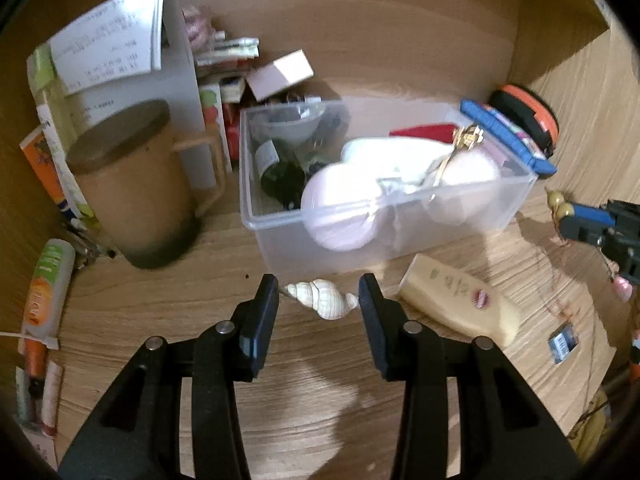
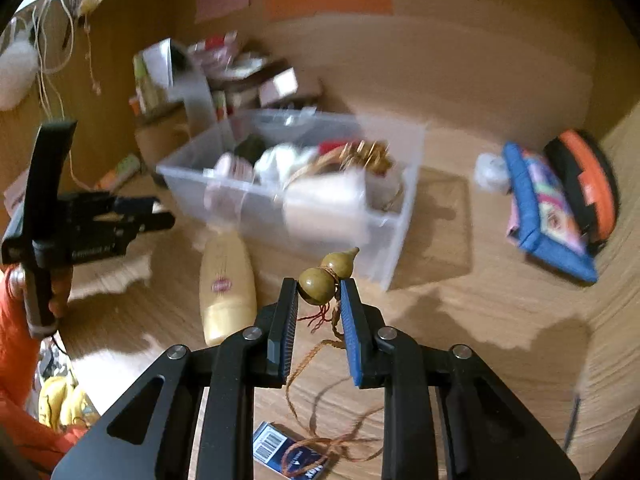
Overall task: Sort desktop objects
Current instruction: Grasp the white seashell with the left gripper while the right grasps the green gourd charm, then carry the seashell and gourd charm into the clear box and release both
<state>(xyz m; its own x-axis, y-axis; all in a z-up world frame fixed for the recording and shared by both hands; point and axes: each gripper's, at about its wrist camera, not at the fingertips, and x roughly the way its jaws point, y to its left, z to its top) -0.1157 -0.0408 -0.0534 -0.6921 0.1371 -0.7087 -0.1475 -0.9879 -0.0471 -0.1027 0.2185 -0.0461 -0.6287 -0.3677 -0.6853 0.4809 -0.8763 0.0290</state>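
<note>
A cream spiral seashell (image 1: 322, 298) lies on the wooden desk between the open jaws of my left gripper (image 1: 319, 294), just in front of the clear plastic bin (image 1: 400, 216). The bin holds pale round items, a dark bottle and a gold ornament. My right gripper (image 2: 320, 290) is shut on a small olive gourd charm (image 2: 326, 276), held above the desk with its brown cord (image 2: 316, 364) trailing down. The right gripper also shows in the left wrist view (image 1: 568, 216) with the gourd at its tips. The bin (image 2: 200, 184) stands beyond it.
A cream lotion bottle (image 1: 460, 298) lies right of the shell, also in the right wrist view (image 2: 226, 284). A brown lidded mug (image 1: 136, 184) and papers stand left. A blue pouch (image 2: 548, 208) and orange-black case (image 2: 584, 184) lean at right. A small blue card (image 2: 280, 454) lies near.
</note>
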